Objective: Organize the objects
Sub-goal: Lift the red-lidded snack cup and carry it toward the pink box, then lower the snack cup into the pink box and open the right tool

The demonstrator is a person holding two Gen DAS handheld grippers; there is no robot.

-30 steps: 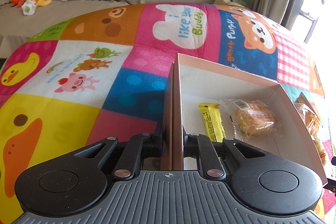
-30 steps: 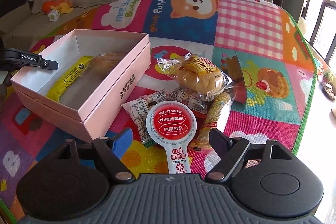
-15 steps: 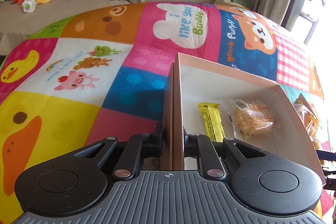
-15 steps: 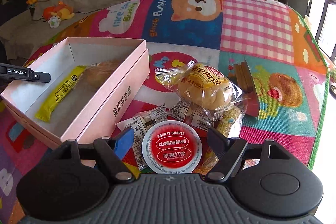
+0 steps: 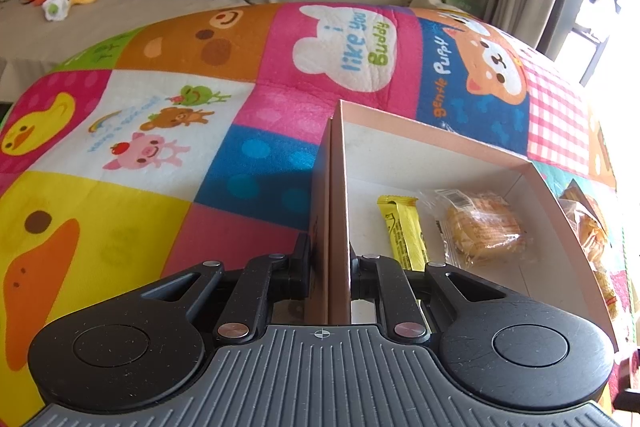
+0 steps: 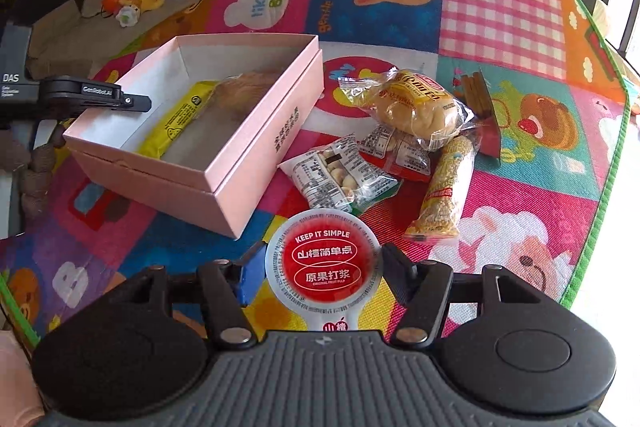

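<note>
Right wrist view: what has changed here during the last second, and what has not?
The right gripper has carried the red-lidded snack cup, still clamped in it, up and back from the loose snack packets. The left gripper stays shut on the wall of the pink box. The yellow bar and wrapped cake lie in the box as before.
</note>
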